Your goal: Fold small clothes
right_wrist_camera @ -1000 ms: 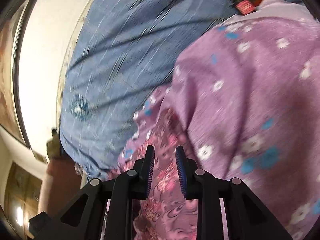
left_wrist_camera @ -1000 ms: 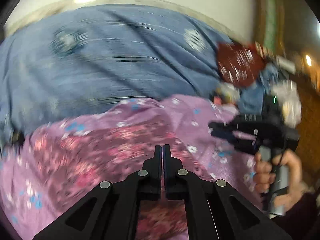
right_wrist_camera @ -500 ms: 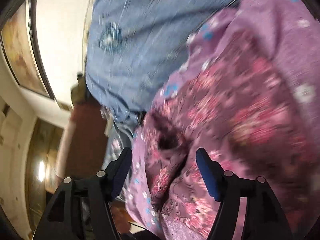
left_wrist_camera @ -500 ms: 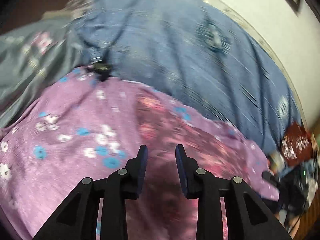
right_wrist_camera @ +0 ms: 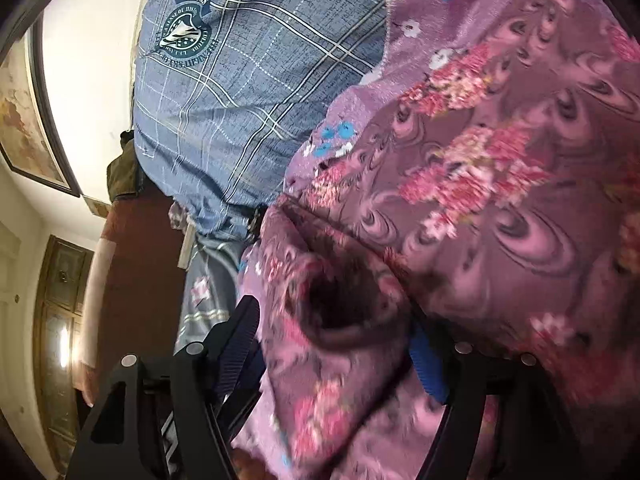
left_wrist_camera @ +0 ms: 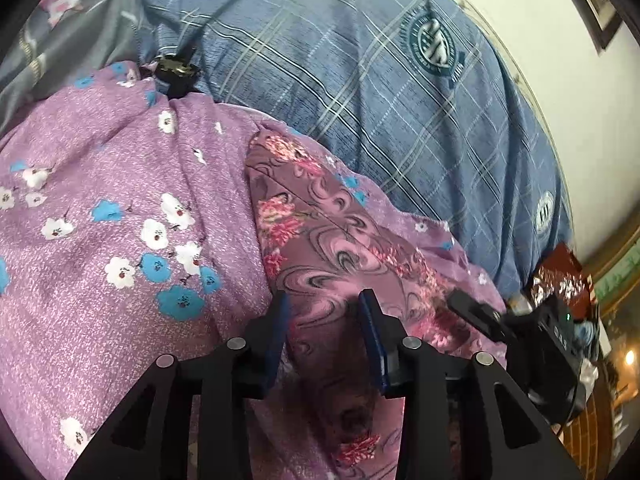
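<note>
Left gripper (left_wrist_camera: 322, 312) low over the purple garment (left_wrist_camera: 120, 208), jaws partly apart and just been opening. A dark swirl-and-rose patterned panel (left_wrist_camera: 332, 240) of that garment runs up between the two blue pads (left_wrist_camera: 280, 328); the pads stand either side of the cloth without pressing it — nothing held.

Right gripper (right_wrist_camera: 336, 344) with jaws wide, also just been opening. A bunched, rolled fold (right_wrist_camera: 340, 312) of the same rose-patterned cloth sits between its fingers, bulging up close to the lens; the left pad (right_wrist_camera: 240, 344) is clear of the cloth, the right pad (right_wrist_camera: 426, 364) is half hidden behind it, so contact there cannot be told. No grip seen.

The garment lies spread on a blue plaid bedcover (left_wrist_camera: 380, 100) with round crests. In the left view, lilac cloth with white and blue flowers fills the left side, the darker panel the middle and right. The right gripper's body (left_wrist_camera: 544, 340) shows at that view's right edge, just beside the garment's far end.

Edges: the garment's upper edge runs diagonally against the bedcover. A small dark clip-like thing (left_wrist_camera: 176, 72) sits at its top left corner, touching it. Grey flowered fabric (left_wrist_camera: 72, 28) beyond that. Bare bedcover above the garment up to a pale wall (left_wrist_camera: 540, 40) — open room there. In the right view the bed's edge drops to a dark floor (right_wrist_camera: 136, 260).
</note>
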`<move>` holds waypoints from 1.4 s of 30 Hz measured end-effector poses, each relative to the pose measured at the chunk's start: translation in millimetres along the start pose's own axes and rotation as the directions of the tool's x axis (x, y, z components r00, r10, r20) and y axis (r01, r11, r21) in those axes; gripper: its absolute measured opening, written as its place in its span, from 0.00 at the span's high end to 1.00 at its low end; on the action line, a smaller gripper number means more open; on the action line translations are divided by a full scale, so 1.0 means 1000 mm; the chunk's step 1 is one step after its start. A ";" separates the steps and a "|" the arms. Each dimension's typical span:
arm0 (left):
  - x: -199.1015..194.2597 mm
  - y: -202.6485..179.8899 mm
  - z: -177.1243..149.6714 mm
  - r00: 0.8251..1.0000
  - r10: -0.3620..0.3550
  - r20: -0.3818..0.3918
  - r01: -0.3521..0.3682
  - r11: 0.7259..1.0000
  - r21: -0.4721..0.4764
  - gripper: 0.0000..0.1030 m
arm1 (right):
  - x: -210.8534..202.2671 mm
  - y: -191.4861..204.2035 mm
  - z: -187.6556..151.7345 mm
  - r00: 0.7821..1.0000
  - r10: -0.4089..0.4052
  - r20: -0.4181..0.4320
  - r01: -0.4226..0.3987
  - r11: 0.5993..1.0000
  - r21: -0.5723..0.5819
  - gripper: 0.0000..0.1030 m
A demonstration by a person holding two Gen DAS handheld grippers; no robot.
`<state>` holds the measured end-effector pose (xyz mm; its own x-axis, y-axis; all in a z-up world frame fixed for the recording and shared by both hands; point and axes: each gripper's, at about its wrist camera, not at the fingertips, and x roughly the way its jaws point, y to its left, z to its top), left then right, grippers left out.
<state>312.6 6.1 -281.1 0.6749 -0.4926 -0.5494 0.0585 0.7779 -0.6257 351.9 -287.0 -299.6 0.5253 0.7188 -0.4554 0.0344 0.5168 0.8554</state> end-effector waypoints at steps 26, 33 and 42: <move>0.032 -0.102 -0.047 0.991 -0.063 -0.120 0.103 0.925 0.367 0.57 | -0.183 -0.044 -0.061 0.891 -0.388 0.235 0.402 0.916 -0.011 0.82; 0.041 -0.107 -0.057 0.986 -0.005 -0.165 0.077 0.897 0.436 0.49 | -0.213 -0.052 -0.055 0.856 -0.410 0.315 0.402 0.911 0.092 0.45; 0.053 -0.105 -0.050 0.978 -0.007 -0.207 0.090 0.915 0.394 0.45 | -0.177 -0.004 0.003 0.887 -0.330 0.322 0.379 0.920 -0.103 0.62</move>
<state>305.9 -121.4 -272.1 0.5076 -0.5684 -0.6475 0.4043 0.8208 -0.4036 261.4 -417.5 -222.2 0.7288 0.3175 -0.6066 0.1434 0.7956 0.5887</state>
